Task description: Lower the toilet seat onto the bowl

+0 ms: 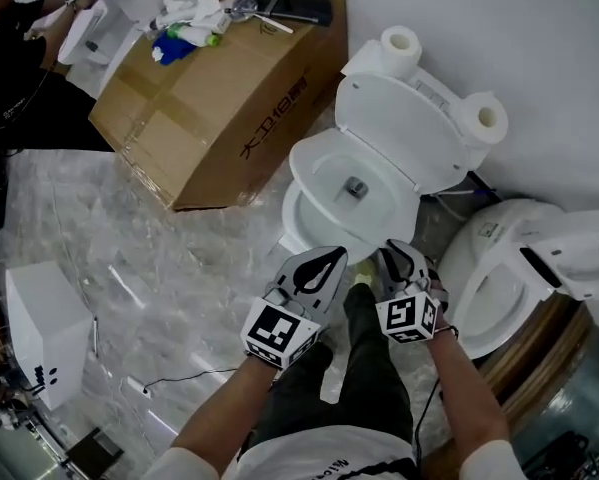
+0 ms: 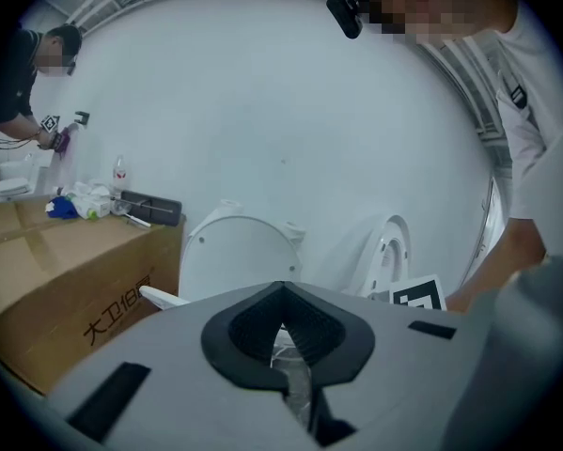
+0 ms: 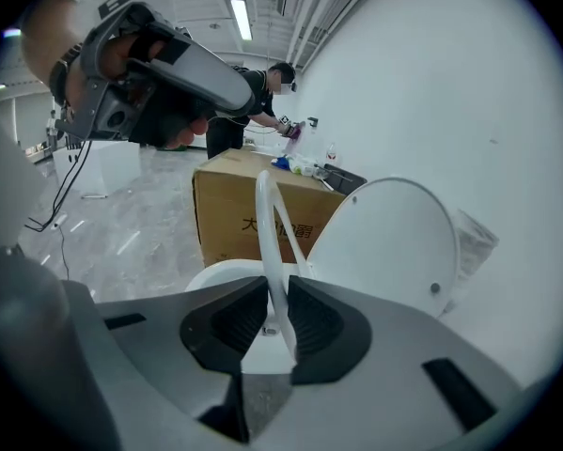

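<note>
- In front of the raised lid (image 3: 394,242), the toilet seat (image 3: 267,242) stands nearly on edge above the bowl (image 1: 309,223). My right tongs (image 3: 270,322) are clamped on its thin front rim.
- From the right gripper view I see the seat only as a narrow white strip. Its hinge end is hidden behind the tongs' body.
- My left tongs (image 2: 283,332) are closed to a slit with nothing between them, held just beside the right pair at the front of the bowl.
- The second toilet (image 1: 499,268) on my right is cut off by the frame edge, and its small label is too tiny to read.
- The cardboard box (image 1: 209,108) carries dark Chinese print beginning 大卫. I cannot make out the remaining characters.
</note>
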Available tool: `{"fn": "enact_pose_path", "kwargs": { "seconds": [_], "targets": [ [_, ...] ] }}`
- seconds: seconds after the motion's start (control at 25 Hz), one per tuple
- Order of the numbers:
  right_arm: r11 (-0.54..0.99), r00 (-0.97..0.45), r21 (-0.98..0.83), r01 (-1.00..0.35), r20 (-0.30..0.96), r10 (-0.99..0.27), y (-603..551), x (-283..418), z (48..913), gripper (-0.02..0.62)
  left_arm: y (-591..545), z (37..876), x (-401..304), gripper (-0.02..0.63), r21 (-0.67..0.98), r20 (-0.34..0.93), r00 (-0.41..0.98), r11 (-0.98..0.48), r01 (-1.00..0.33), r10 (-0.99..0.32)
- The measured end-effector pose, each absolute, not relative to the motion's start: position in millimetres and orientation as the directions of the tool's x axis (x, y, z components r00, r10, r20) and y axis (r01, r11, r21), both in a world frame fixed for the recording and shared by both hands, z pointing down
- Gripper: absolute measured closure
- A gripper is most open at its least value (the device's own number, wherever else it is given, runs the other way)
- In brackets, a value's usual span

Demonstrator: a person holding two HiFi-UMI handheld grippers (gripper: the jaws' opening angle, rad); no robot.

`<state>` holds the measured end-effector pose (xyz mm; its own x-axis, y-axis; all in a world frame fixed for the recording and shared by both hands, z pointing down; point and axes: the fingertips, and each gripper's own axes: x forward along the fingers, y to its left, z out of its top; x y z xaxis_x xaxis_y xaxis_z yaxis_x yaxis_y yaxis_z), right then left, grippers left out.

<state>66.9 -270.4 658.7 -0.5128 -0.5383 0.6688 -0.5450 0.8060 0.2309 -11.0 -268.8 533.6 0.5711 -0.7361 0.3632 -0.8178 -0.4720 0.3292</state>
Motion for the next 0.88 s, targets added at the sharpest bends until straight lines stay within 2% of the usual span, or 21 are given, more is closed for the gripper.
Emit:
{"fn": "enact_pose_path", "kwargs": {
  "seconds": [0.88],
  "targets": [
    [0.841, -0.495, 0.303, -0.448, 0.699, -0.516, -164.5, 4.9, 792.8, 0.491, -157.6, 642.8, -84.1, 0.600, 0.350, 0.385, 0.540, -0.423, -0.836, -0.749]
  ]
}}
